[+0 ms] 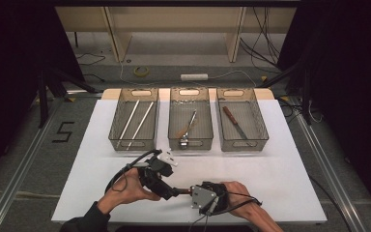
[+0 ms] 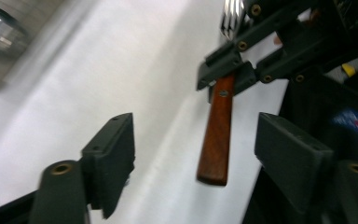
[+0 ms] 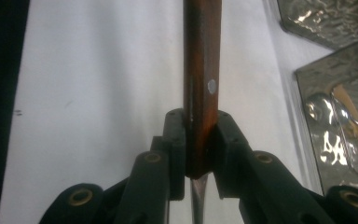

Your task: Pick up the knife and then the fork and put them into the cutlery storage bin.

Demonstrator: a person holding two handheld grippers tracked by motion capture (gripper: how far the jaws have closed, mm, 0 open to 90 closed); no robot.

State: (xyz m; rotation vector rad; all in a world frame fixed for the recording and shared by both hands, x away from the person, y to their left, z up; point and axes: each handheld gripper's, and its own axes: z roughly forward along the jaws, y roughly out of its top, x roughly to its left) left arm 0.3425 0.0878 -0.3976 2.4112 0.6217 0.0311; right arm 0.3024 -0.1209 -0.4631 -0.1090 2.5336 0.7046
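White table (image 1: 280,159), knife (image 3: 201,70) (rivet visible)

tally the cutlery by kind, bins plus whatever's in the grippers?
Chopsticks: 2, in the left bin
Spoons: 2, one metal, one wooden, in the middle bin
Knives: 2, one in the right bin, one with a wooden handle clamped in the right gripper
Total: 6

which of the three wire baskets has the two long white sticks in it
The left basket, at the left end of the row. The two white sticks lie in it; the middle basket and the right basket hold utensils instead.
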